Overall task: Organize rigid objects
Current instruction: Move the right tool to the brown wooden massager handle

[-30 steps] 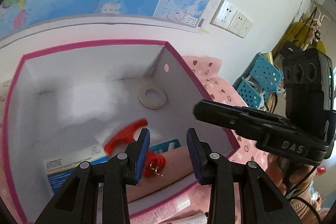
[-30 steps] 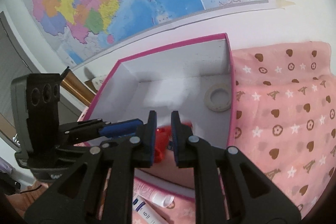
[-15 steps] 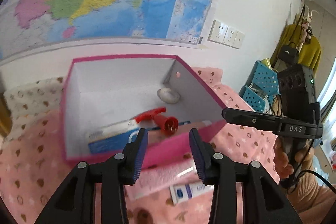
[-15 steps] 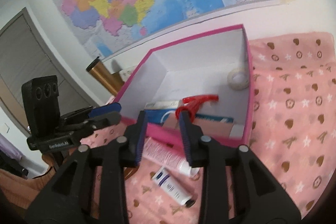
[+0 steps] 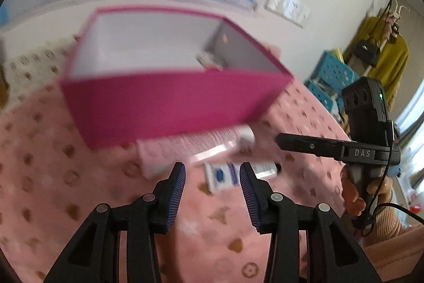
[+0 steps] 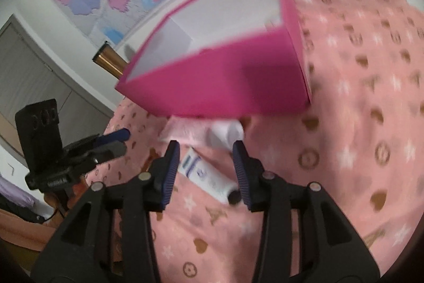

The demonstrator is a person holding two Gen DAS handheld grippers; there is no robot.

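Your left gripper (image 5: pixel 212 181) and right gripper (image 6: pixel 206 163) both hang spread and empty. The white tube (image 6: pixel 208 175) lies on the pink cloth (image 6: pixel 357 150) between each pair of fingertips, untouched, just in front of the magenta box (image 5: pixel 169 108).

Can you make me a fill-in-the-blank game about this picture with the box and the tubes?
1. The box is ____ on the outside.
2. Both the left gripper and the right gripper are ____, holding nothing.
3. The white tube lies on the ____ cloth with hearts and stars.
4. The white tube's cap is ____.

Missing words: pink; open; pink; black
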